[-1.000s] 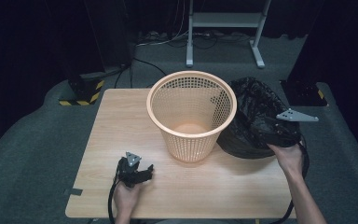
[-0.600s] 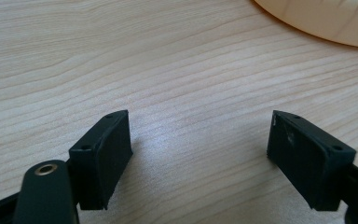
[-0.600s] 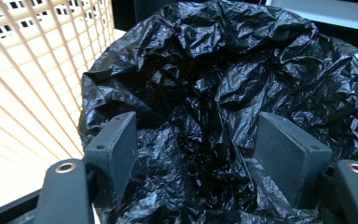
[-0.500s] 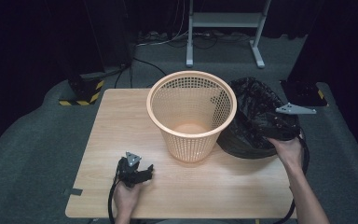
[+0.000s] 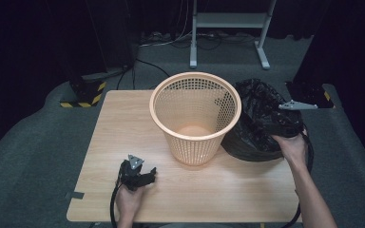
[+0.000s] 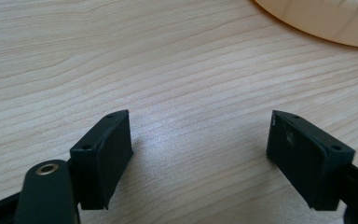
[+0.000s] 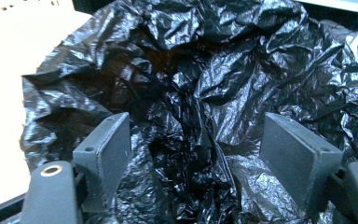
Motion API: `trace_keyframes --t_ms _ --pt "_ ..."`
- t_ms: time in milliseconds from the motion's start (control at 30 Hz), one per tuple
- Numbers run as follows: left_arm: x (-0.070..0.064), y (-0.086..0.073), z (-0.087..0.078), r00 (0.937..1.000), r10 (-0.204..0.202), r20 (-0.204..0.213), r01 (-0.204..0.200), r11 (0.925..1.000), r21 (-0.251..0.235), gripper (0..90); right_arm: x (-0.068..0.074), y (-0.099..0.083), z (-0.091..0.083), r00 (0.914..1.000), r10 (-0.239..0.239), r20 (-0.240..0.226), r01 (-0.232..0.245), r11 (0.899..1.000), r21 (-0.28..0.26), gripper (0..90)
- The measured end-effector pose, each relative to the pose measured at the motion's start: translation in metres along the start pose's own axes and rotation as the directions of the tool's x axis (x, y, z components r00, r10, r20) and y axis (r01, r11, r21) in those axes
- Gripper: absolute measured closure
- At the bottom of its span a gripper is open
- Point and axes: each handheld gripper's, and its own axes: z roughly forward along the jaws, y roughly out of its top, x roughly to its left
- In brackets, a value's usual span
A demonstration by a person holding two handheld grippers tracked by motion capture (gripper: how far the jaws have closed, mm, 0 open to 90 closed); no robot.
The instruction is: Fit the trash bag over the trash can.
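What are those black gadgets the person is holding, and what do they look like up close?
They are two handheld grippers. The left gripper and right gripper are black, each with two flat, blocky fingers bolted to arms with a brass-coloured rivet. Each carries a grey three-cornered plate on top and trails a black cable. The person's forearms are bare, with no sleeves in view.

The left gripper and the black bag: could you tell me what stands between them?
In the high view, the orange mesh basket stands between the left gripper and the black bag.

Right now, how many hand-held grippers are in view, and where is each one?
2. The left hand-held gripper rests open on the wooden table before the orange mesh basket; the right hand-held gripper is open at the black plastic bag.
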Motion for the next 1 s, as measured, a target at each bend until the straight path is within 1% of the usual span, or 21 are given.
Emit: trace_keyframes --t_ms 233,600,667,800,1000 --pt "0.000 0.000 0.000 1.0000 -0.001 -0.001 0.001 1.0000 -0.002 22.3 -0.006 0.003 0.008 0.9999 0.006 0.015 -0.006 1.000 0.018 23.9" --pt "0.000 0.000 0.000 1.0000 -0.001 -0.001 0.001 1.0000 -0.001 22.4 -0.012 0.006 0.025 0.9995 0.006 0.032 -0.008 0.998 0.066 22.8" --pt "0.000 0.000 0.000 1.0000 0.000 -0.001 0.000 1.0000 -0.001 22.4 -0.014 0.006 0.030 0.9993 0.010 0.035 -0.013 0.996 0.083 22.2" --pt "0.000 0.000 0.000 1.0000 0.000 -0.001 0.000 1.0000 -0.001 22.5 -0.017 0.005 0.035 0.9990 0.014 0.041 -0.018 0.995 0.098 22.0" --pt "0.000 0.000 0.000 1.0000 0.000 -0.001 0.000 1.0000 -0.001 22.6 -0.021 0.003 0.045 0.9985 0.022 0.049 -0.029 0.991 0.133 21.0"
